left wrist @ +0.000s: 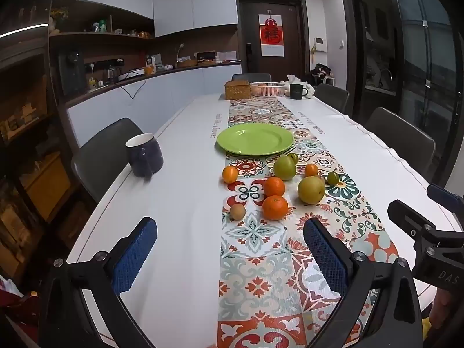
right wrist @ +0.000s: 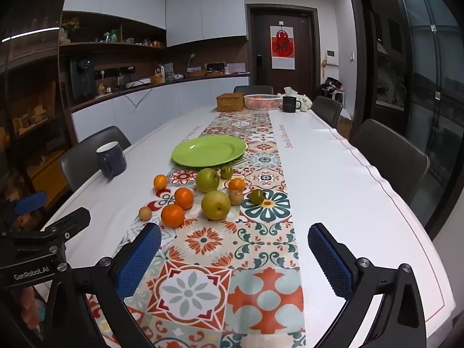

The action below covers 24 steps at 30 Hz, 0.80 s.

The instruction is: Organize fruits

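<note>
Several fruits lie loose on the patterned runner (left wrist: pixel 255 261) in front of an empty green plate (left wrist: pixel 255 139) (right wrist: pixel 208 150). Among them are oranges (left wrist: pixel 275 207) (right wrist: pixel 172 215), two yellow-green pears (left wrist: pixel 311 190) (right wrist: pixel 215 205), small green fruits (left wrist: pixel 333 178) (right wrist: pixel 257 196) and a small brown fruit (left wrist: pixel 237 211) (right wrist: pixel 145 213). My left gripper (left wrist: pixel 230 229) hovers open just short of the nearest orange, nothing between its blue pads. My right gripper (right wrist: pixel 235 232) is open too, short of the nearest pear. Each gripper shows at the edge of the other's view.
A dark blue mug (left wrist: pixel 144 154) (right wrist: pixel 111 159) stands near the table's left edge. At the far end are a wicker box (left wrist: pixel 237 89), a pink basket (left wrist: pixel 267 88) and a black mug (left wrist: pixel 297 90). Dark chairs (left wrist: pixel 107 150) line both sides of the white table.
</note>
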{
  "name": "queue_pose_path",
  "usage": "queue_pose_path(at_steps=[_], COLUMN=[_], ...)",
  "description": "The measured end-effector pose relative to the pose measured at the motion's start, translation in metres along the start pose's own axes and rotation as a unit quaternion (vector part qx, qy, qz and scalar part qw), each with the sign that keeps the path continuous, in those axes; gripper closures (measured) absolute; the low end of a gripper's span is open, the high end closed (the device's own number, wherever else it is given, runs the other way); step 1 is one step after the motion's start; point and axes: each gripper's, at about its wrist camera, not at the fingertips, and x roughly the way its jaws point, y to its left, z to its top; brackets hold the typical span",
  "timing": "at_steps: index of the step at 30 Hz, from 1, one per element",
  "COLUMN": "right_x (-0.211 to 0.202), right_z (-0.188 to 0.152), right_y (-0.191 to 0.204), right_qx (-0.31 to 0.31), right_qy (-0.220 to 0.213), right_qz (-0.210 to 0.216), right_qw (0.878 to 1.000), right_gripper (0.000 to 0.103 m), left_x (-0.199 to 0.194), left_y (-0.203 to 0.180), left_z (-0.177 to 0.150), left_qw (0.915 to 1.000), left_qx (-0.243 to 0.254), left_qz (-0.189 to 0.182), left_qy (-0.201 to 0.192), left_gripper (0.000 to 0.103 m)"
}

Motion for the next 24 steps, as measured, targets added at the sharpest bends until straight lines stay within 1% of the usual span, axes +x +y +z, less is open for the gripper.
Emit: queue_pose_path(at_steps=[7,8,9,24], right_x=[0.001,0.001,0.001,0.001], right_z=[-0.001,-0.001,-0.001,0.0], right_y=[0.0,0.0,0.001,0.001], right_qx=[0.002,0.002,0.002,0.002], right_qy=[-0.001,-0.002,-0.002,-0.002], right_qz=[0.002,0.002,0.002,0.003], right_qw=[1.0,1.0,1.0,1.0], right_gripper=[0.001,0.001,0.001,0.001], left_x=[0.002,0.001,-0.001,-0.001], left_y=[-0.007,-0.003,0.004,0.001], left_z=[0.004,-0.003,-0.005,-0.004], left_qw=[1.0,1.0,1.0,0.9999], left_qx=[0.002,-0.003,-0.004,-0.006], left_qz=[0.006,-0.003,0.0,0.001], left_qy=[-0.005,-0.007,-0.007,-0.01], left_gripper=[0.0,0.0,0.0,0.0])
